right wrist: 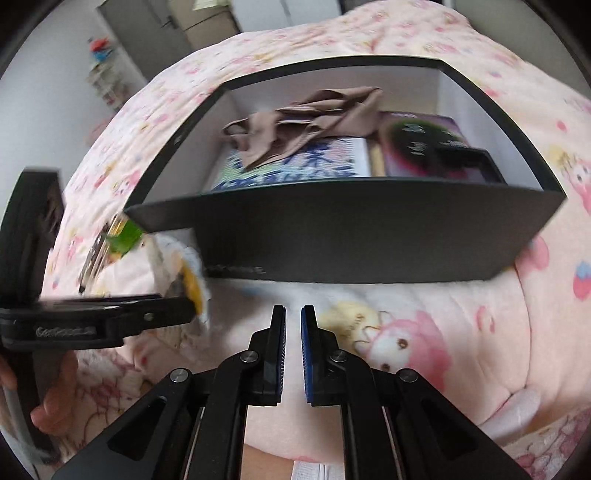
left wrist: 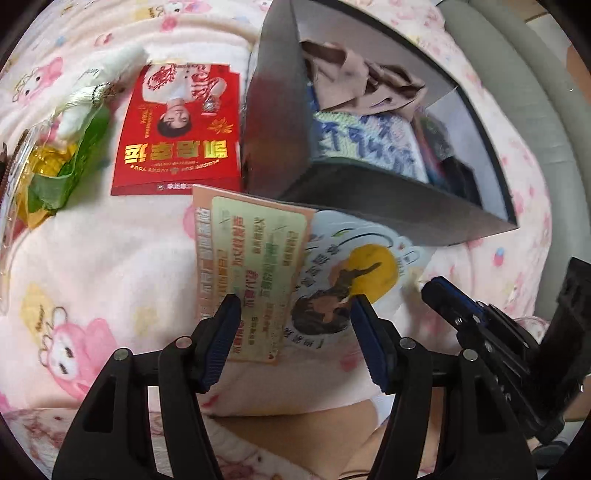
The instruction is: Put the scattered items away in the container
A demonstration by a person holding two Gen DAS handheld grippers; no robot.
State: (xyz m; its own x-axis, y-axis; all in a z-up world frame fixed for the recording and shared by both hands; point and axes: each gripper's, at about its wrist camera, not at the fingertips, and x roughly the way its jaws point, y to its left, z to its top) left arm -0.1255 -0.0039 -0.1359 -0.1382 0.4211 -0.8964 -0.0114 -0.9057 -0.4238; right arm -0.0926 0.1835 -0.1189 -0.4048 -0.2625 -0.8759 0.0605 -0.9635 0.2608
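A dark grey box [left wrist: 391, 199] stands on the pink blanket, holding a brown cloth [left wrist: 354, 81], a patterned book [left wrist: 362, 144] and dark items. In front of it lie an orange-and-green card [left wrist: 255, 258] overlapping a round-edged picture card [left wrist: 354, 273]. A red envelope [left wrist: 177, 129] and a green-and-yellow packet [left wrist: 62, 166] lie to the left. My left gripper [left wrist: 295, 306] is open, jaws on either side of the two cards. My right gripper [right wrist: 293, 314] is empty, jaws nearly together, just before the box's front wall [right wrist: 369, 229]; it also shows in the left wrist view [left wrist: 443, 295].
A white plush item [left wrist: 107, 74] lies above the packet. A pink cartoon-print blanket [right wrist: 461, 332] covers the bed. A grey padded edge [left wrist: 535, 92] runs at the far right. A grey cabinet [right wrist: 147, 33] stands beyond the bed.
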